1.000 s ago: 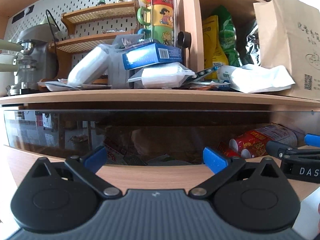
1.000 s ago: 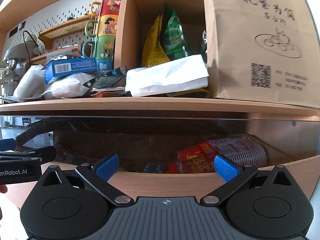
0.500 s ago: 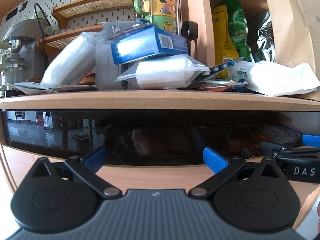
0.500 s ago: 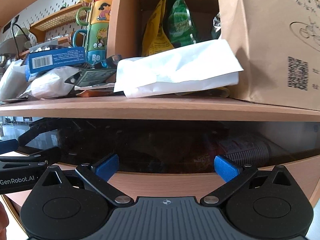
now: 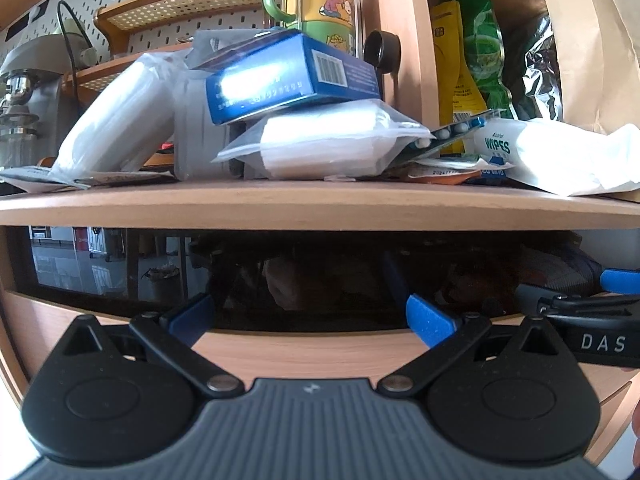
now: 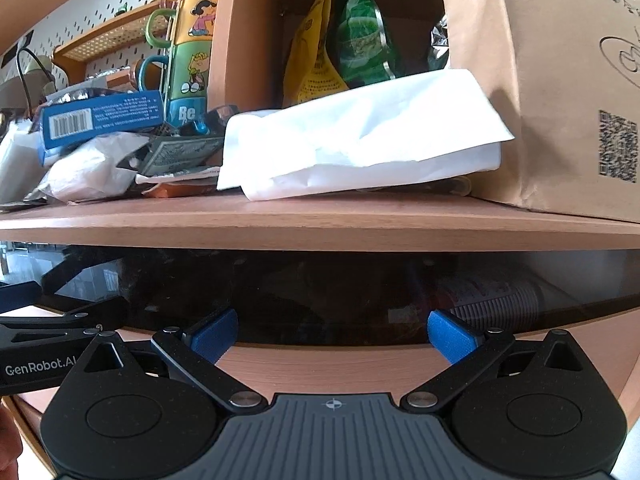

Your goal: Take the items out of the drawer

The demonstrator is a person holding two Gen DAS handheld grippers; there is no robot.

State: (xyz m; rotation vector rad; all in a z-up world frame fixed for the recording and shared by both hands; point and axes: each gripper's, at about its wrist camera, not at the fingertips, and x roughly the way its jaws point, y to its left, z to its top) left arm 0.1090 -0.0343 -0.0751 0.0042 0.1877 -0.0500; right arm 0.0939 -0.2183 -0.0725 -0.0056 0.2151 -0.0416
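The drawer has a light wood front (image 5: 304,354) with a dark tinted glass strip (image 5: 320,276) above it, tucked under a wooden shelf (image 5: 320,204). My left gripper (image 5: 308,318) is open, its blue pads right at the wood front with nothing between them. My right gripper (image 6: 333,334) is open too, at the same drawer front (image 6: 332,368) further right. Behind the glass a sleeve of paper cups (image 6: 492,300) shows only dimly; other contents are too dark to make out. The right tool's black body (image 5: 600,342) shows at the left view's edge.
The shelf carries a blue box (image 5: 288,76), white plastic packs (image 5: 328,148), a wipes pack (image 5: 552,156) and a white paper bag (image 6: 360,136). A brown paper bag (image 6: 560,80), snack bags (image 6: 340,52), stacked mugs (image 6: 196,48) and a coffee machine (image 5: 24,92) stand behind.
Both grippers have moved forward, and the shelf now looms larger. The drawer has slid in under the shelf. The red cups, clear a second ago, are now dim behind the glass.
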